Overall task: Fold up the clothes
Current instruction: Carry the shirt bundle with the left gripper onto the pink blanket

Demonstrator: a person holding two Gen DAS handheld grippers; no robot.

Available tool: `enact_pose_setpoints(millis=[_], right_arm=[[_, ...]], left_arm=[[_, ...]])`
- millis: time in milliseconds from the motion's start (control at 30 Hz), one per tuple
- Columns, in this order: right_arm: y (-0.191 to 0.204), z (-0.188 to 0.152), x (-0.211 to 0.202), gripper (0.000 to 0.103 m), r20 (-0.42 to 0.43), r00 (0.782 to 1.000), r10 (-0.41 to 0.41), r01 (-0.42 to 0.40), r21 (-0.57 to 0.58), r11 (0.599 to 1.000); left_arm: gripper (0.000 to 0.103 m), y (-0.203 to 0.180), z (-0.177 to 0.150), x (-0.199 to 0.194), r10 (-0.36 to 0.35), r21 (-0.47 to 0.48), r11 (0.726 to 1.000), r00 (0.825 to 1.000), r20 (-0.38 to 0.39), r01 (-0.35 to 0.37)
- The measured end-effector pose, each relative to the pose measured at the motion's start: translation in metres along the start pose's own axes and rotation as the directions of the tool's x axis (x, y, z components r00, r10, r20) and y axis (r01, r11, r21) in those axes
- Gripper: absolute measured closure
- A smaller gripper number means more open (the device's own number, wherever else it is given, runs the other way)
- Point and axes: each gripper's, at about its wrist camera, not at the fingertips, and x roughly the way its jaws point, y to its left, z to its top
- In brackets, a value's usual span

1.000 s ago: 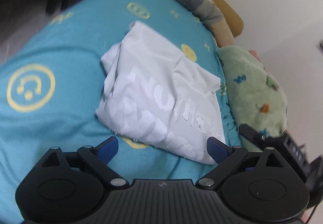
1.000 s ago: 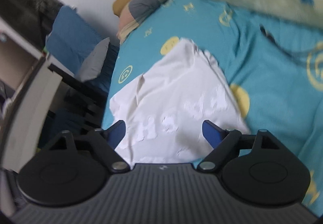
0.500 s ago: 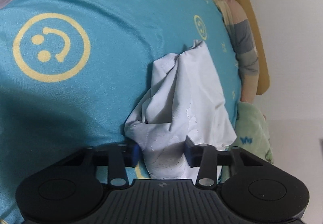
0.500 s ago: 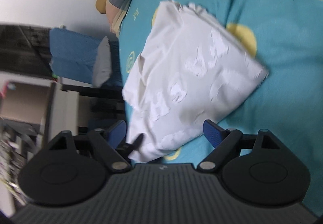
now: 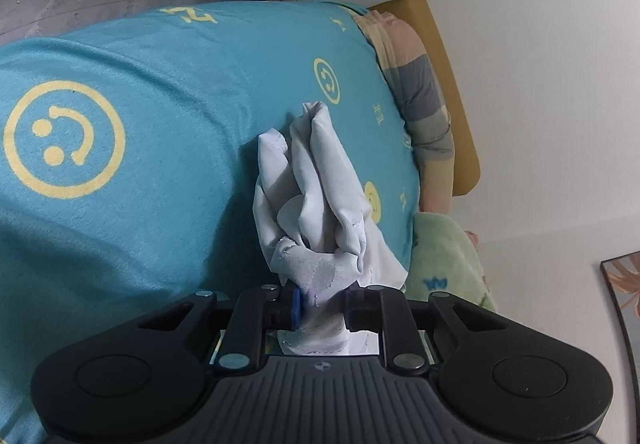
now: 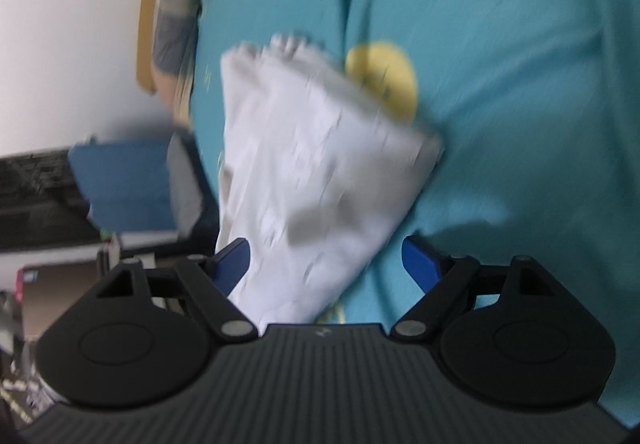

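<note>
A folded white T-shirt [image 5: 316, 204] with a cracked white print lies on a teal bedsheet [image 5: 140, 124] with yellow smiley faces. My left gripper [image 5: 322, 304] is shut on the shirt's near edge, and the cloth bunches up between its blue pads. In the right wrist view the same shirt [image 6: 316, 164] is blurred by motion and hangs slanted over the sheet [image 6: 520, 84]. My right gripper [image 6: 326, 260] is open, its blue pads on either side of the shirt's lower end, gripping nothing.
A striped pillow [image 5: 424, 96] and a wooden headboard [image 5: 452, 84] lie along the bed's far side. A green fleece blanket [image 5: 444, 264] sits by the shirt. Blue cushions and dark furniture [image 6: 120, 180] stand beyond the bed edge, near the white wall [image 5: 540, 44].
My left gripper closed on the shirt's near edge and the shirt bunched into a narrow bundle. My right gripper stayed open and swung closer over the shirt.
</note>
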Motion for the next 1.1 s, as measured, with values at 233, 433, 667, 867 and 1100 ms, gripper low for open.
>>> enact_pose_setpoints(millis=[233,433,667,867,1100], right_arm=[[0.013,0.004,0.001,0.08,0.07,0.997,-0.017,0.022,-0.068,0.997],[0.051,0.001,-0.041,0.086,0.117,0.989,0.085,-0.061,-0.198,0.978],[0.079,0.001,-0.141,0.086,0.161,0.972,0.173,-0.127,-0.263,0.956],[0.061,0.027,-0.225,0.086,0.256,0.95,0.177,-0.107,-0.266,0.958],[0.088,0.131,-0.326,0.086,0.451,0.878,0.164,-0.008,-0.328,0.945]], left_arm=[[0.083,-0.014,0.005,-0.003,0.014,0.084,0.996,1.0,-0.004,-0.014],[0.084,-0.046,0.007,-0.032,-0.026,0.003,1.0,0.999,-0.048,0.026],[0.083,-0.121,-0.022,-0.056,-0.052,0.08,0.994,0.982,-0.182,0.068],[0.083,-0.192,-0.082,-0.014,-0.056,0.169,0.979,0.952,-0.301,0.111],[0.083,-0.327,-0.172,0.096,-0.131,0.229,0.939,0.884,-0.45,0.256]])
